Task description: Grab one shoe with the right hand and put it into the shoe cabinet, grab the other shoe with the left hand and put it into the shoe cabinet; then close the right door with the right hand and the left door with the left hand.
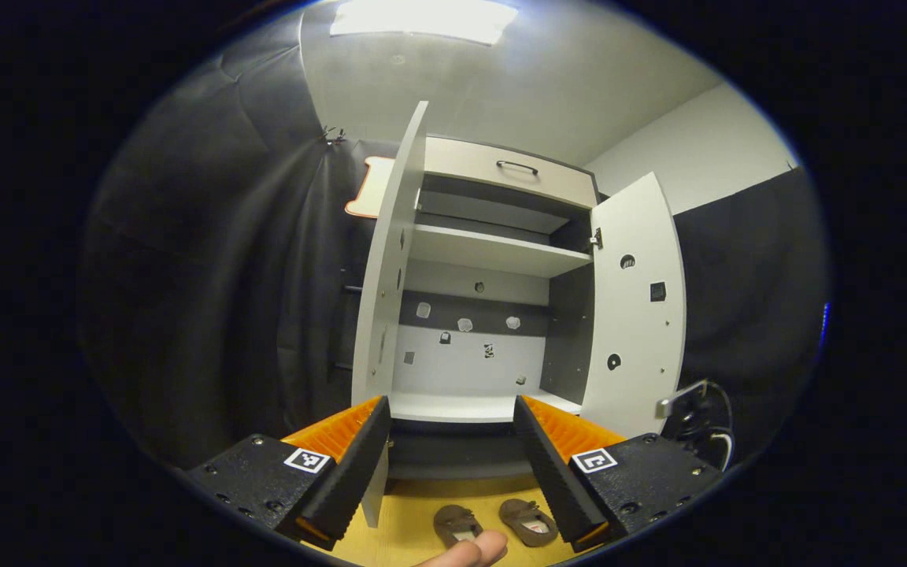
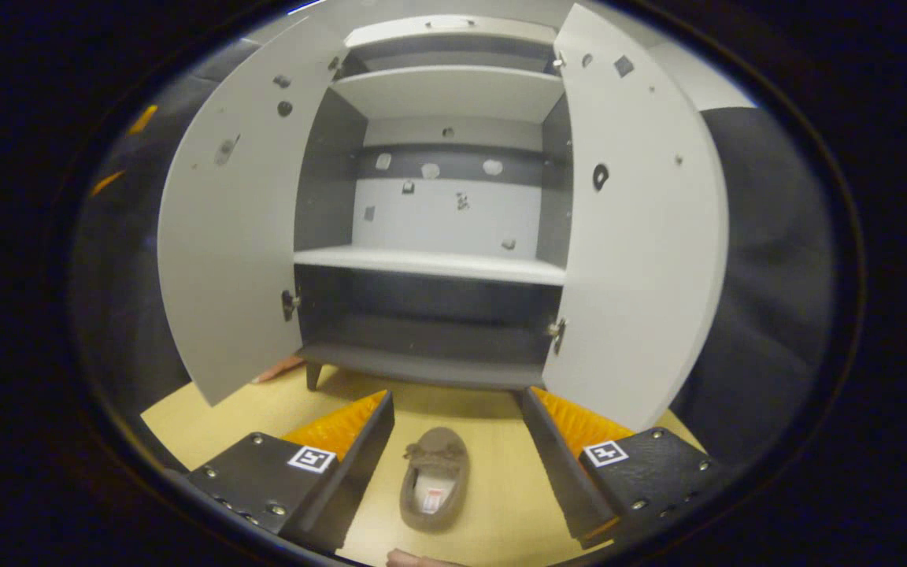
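Left gripper view: the left gripper (image 1: 450, 441), fingers spread and holding nothing, faces the open shoe cabinet (image 1: 493, 252); two shoes (image 1: 493, 524) lie side by side on the near floor (image 1: 414, 520).

Right gripper view: the right gripper (image 2: 453, 441), spread wide, hovers with one shoe (image 2: 432, 478) on the floor between its fingers, untouched, cabinet doors open beyond.

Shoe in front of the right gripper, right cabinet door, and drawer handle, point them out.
shoe (image 2: 434, 479), right gripper view, on its upper.
right cabinet door (image 2: 642, 228), right gripper view, inner face.
drawer handle (image 1: 517, 167), left gripper view, the bar.

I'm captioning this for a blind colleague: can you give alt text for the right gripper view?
Open tongs hover above a brown slipper lying on the yellow floor, not touching it. Behind stands a shoe cabinet with both doors swung wide and bare shelves.
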